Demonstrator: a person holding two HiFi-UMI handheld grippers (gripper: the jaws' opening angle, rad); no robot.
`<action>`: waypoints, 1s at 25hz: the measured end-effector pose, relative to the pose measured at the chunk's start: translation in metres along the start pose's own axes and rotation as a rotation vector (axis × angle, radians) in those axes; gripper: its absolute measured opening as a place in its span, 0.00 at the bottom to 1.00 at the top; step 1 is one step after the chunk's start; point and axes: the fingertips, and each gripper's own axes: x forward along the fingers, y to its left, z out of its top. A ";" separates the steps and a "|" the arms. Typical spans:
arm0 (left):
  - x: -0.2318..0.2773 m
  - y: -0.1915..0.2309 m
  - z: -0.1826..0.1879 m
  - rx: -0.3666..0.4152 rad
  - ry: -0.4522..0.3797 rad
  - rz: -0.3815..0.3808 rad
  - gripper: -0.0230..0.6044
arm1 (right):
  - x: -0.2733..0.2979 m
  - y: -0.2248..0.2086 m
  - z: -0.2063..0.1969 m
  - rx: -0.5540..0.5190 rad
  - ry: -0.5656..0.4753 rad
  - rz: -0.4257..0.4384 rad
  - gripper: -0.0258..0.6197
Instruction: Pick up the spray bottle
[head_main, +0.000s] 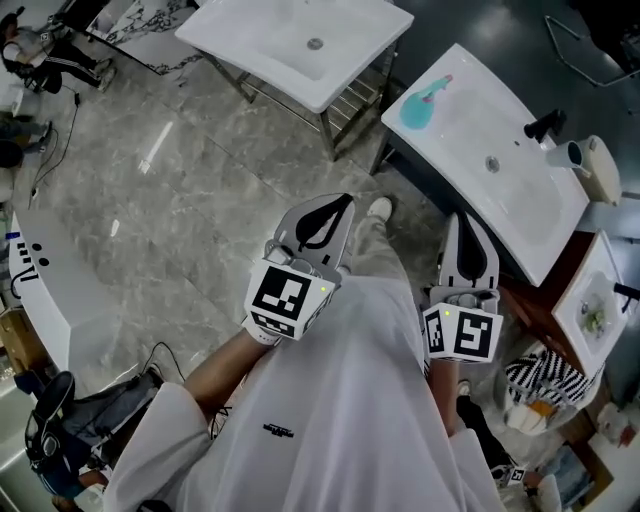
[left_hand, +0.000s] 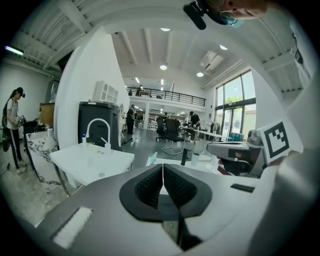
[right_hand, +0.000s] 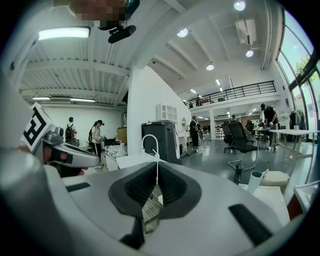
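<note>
The teal spray bottle lies on its side at the far left end of a long white washbasin counter, at the upper right of the head view. In the left gripper view the spray bottle is a small teal shape just beyond the jaw tips. My left gripper is held in the air over the floor, well short of the counter, jaws shut and empty. My right gripper hovers by the counter's near edge, also shut with nothing in it. Both pairs of ribbed pads meet at the tips.
A second white basin on a metal frame stands at the back left, with a white tap. A black tap and a white appliance sit on the long counter. A curved white counter is at left. People stand at the far left.
</note>
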 end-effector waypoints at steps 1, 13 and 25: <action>0.013 0.003 0.005 0.004 0.003 -0.007 0.05 | 0.011 -0.008 0.002 0.002 -0.002 -0.003 0.05; 0.159 0.041 0.063 0.067 0.047 -0.051 0.05 | 0.142 -0.099 0.026 0.016 0.004 0.004 0.05; 0.226 0.074 0.096 0.070 0.051 -0.072 0.05 | 0.216 -0.134 0.042 0.047 0.018 -0.009 0.05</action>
